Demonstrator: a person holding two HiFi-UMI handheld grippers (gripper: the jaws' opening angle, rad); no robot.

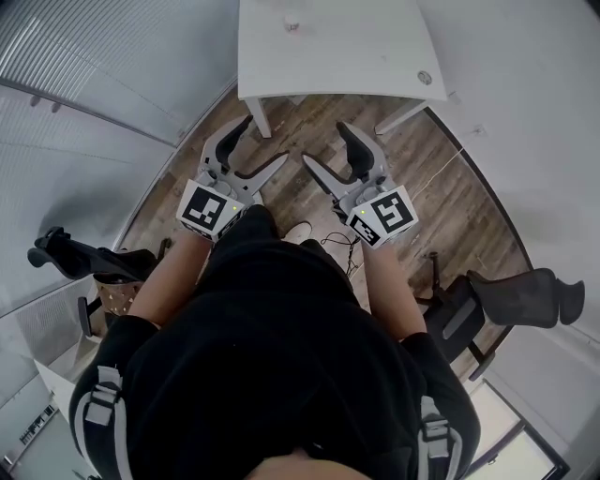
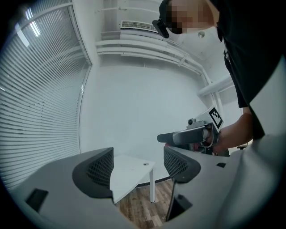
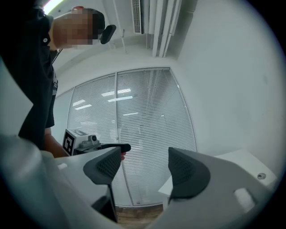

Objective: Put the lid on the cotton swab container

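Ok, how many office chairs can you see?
2: the left office chair at the person's left side, the right office chair at the right side. The person's body may hide more.

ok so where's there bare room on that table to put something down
The white table is mostly bare: free from its near edge up to the small object by the far edge and across to the round grommet near the right corner. The floor's sides are crowded by the left chair and right office chair. Left gripper and right gripper hang open.
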